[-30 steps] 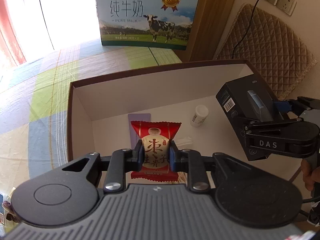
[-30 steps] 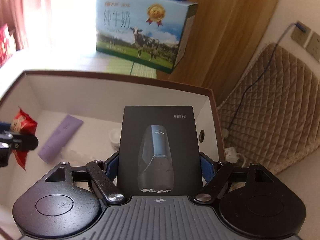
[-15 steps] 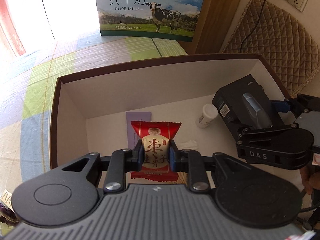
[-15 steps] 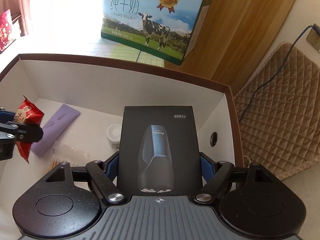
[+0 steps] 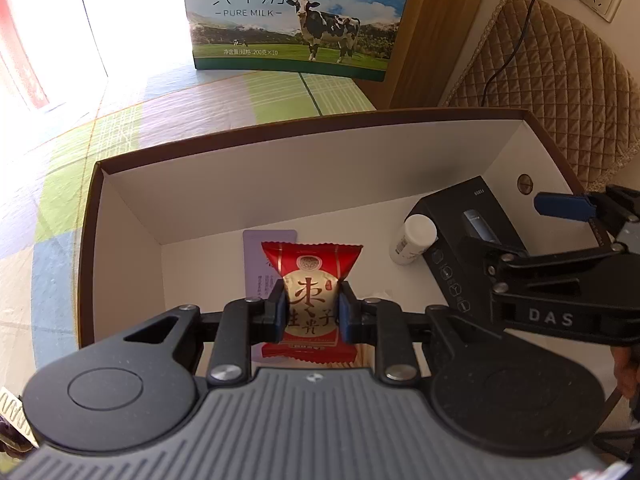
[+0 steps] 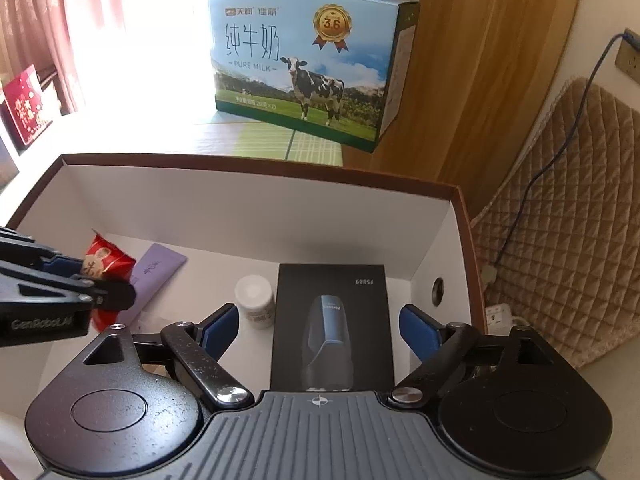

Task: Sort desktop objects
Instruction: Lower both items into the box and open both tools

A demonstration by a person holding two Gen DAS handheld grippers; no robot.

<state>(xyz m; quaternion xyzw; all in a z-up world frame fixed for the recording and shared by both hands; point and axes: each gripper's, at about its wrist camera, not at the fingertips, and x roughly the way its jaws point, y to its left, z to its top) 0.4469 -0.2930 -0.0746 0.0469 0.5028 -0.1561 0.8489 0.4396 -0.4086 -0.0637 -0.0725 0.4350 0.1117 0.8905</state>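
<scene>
Two views. Left wrist: the left gripper clamps a red snack packet above the open box. Right wrist: the right gripper has just been opening, its pads clear of the black carton, which lies in the box beside a white bottle.

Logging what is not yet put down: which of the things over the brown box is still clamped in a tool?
The red snack packet, pinched in the left tool; the black shaver box lies released.
</scene>
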